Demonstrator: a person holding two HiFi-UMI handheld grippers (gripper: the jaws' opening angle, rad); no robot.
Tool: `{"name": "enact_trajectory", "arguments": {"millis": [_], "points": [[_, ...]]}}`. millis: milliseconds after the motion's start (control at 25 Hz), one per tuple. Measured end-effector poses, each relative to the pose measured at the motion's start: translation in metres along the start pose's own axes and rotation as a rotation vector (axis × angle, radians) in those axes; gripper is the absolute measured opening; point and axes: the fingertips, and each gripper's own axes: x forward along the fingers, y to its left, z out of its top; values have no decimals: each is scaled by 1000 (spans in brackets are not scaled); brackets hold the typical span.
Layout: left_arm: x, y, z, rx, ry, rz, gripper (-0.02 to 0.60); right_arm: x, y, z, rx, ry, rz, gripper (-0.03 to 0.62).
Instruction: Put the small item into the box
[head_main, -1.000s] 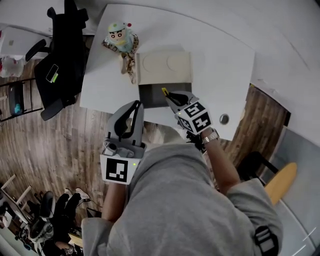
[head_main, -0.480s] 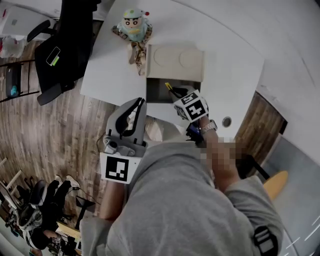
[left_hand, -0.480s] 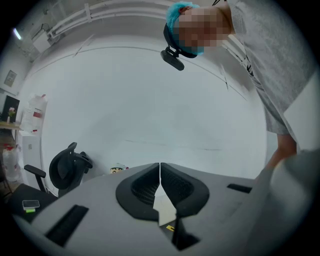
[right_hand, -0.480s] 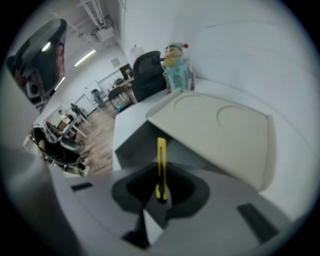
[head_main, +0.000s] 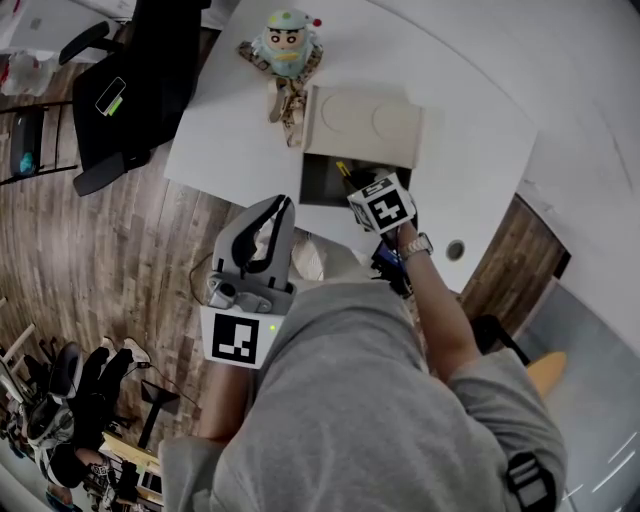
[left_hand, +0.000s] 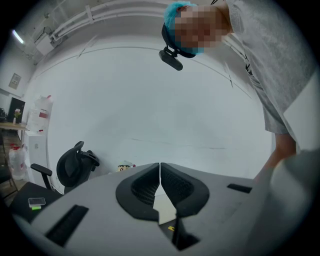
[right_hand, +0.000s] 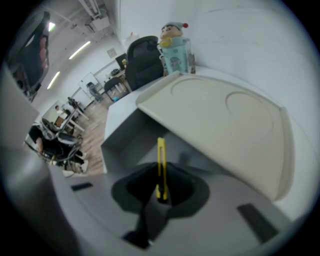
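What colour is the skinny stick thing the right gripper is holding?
Yellow. The thin yellow stick clamped in the right gripper shows best in the right gripper view.

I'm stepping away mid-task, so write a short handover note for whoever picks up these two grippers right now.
Right gripper: shut on the small yellow item, held over the open box.
Left gripper: shut, empty, held back near the person's body.
Box: on the white table, lid flipped open behind it.
Done: item gripped and at the box.
Left: lower it in, open the jaws, withdraw.
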Motion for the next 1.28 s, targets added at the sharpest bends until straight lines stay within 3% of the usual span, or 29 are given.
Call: {"name": "enact_trajectory", "arguments": {"millis": [640, 1280], "points": [[-7, 9, -4, -11, 0, 27, 38, 17, 6, -5, -4, 44, 7, 72], [-11, 6, -4, -8, 0, -3, 38, 13, 3, -7, 16, 61, 3, 99]]}}
